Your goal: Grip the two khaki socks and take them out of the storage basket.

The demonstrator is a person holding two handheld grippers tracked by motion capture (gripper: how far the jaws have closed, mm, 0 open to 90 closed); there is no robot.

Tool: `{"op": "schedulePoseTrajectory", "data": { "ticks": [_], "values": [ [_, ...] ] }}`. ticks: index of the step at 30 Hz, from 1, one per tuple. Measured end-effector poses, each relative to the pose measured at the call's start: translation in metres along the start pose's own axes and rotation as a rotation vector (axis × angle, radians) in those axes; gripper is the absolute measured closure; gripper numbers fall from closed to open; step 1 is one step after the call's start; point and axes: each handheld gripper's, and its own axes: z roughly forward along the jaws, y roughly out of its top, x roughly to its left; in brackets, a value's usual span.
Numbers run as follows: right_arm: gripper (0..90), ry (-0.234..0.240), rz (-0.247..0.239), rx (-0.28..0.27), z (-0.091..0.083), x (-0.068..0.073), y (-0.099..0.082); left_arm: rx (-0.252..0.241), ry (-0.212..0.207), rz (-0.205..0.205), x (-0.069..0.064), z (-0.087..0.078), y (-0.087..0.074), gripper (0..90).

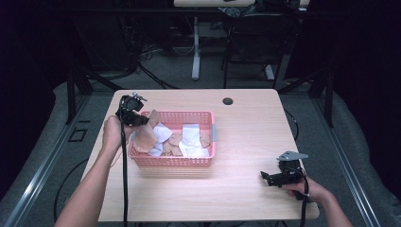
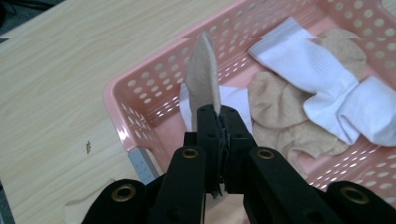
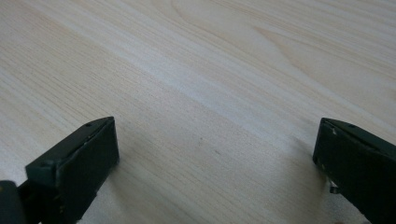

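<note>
Left tool (image 2: pixel 218 122) clamped on beige sock (image 2: pixel 203 77), held above left end of pink basket (image 1: pixel 208 116) w/ white socks (image 2: pixel 322 77) inside. Right tool (image 3: pixel 215 154) wide open, nothing between, low over table (image 1: pixel 250 142).

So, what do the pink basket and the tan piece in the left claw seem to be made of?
The basket looks like glossy moulded plastic: rows of punched holes and shiny highlights on its wall. The tan piece seems to be soft knitted fabric, probably a sock: matte, fuzzy and thin, pinched flat in the shut left claw.
</note>
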Motion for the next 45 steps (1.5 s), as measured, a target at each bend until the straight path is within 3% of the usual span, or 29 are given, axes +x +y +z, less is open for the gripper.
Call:
{"op": "schedulePoseTrajectory", "data": {
  "ticks": [10, 20, 31, 38, 45],
  "values": [
    [0.0, -0.003, 0.002, -0.001, 0.0, 0.0, 0.0, -0.04, 0.017, 0.034, -0.002, -0.025, 0.012, 87.8],
    [0.0, -0.003, 0.002, -0.001, 0.0, 0.0, 0.0, -0.072, 0.029, 0.02, 0.008, -0.051, 0.013, 87.8],
    [0.0, -0.004, 0.001, 0.0, 0.0, 0.0, 0.0, -0.094, 0.063, 0.006, 0.022, -0.076, 0.007, 87.8],
    [0.0, -0.006, 0.001, 0.0, 0.0, 0.0, 0.0, -0.098, 0.081, -0.026, 0.035, -0.083, -0.003, 87.8],
    [0.0, -0.007, 0.0, 0.001, 0.0, 0.0, 0.0, -0.079, 0.131, -0.047, 0.046, -0.087, -0.014, 87.8]
  ]
}}
